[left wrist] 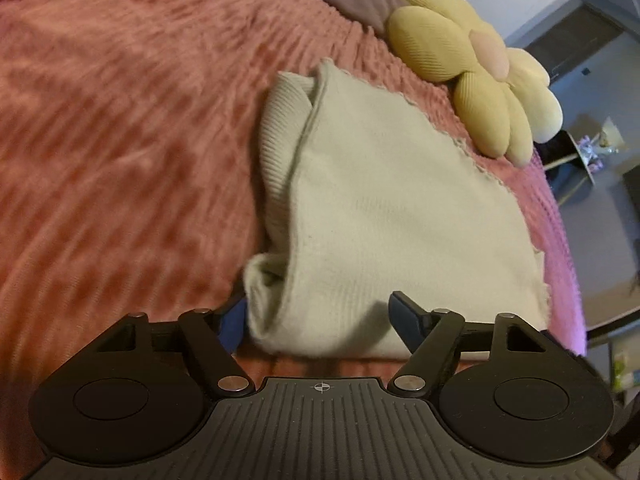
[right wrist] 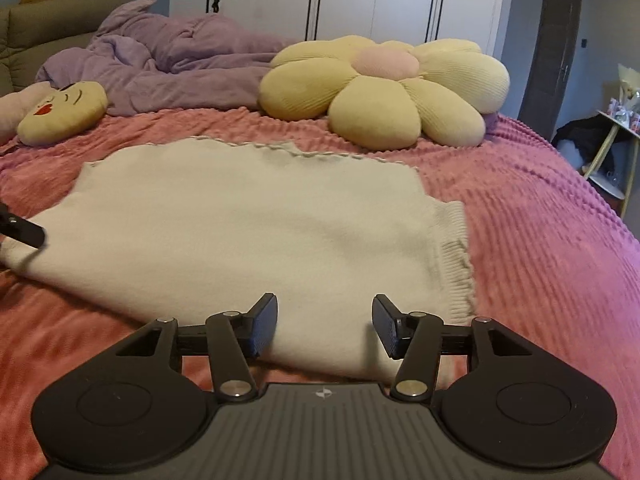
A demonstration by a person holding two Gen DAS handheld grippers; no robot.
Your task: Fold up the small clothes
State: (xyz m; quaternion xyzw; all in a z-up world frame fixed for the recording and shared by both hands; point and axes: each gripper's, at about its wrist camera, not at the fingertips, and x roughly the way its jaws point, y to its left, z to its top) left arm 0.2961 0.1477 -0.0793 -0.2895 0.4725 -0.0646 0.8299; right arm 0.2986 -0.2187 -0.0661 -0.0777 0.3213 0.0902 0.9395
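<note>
A cream knitted garment [right wrist: 248, 232], folded flat with a ribbed hem at one side, lies on the pink ribbed bedspread [right wrist: 540, 240] of the bed. The left tongs [left wrist: 320, 320] are spread wide, one finger on either side of the garment's bunched near corner. The right tongs [right wrist: 325, 326] are spread too, low over its near edge. Beyond the garment rests a yellow flower-shaped cushion [right wrist: 384, 92], with a rumpled lilac blanket [right wrist: 168, 52] behind it.
</note>
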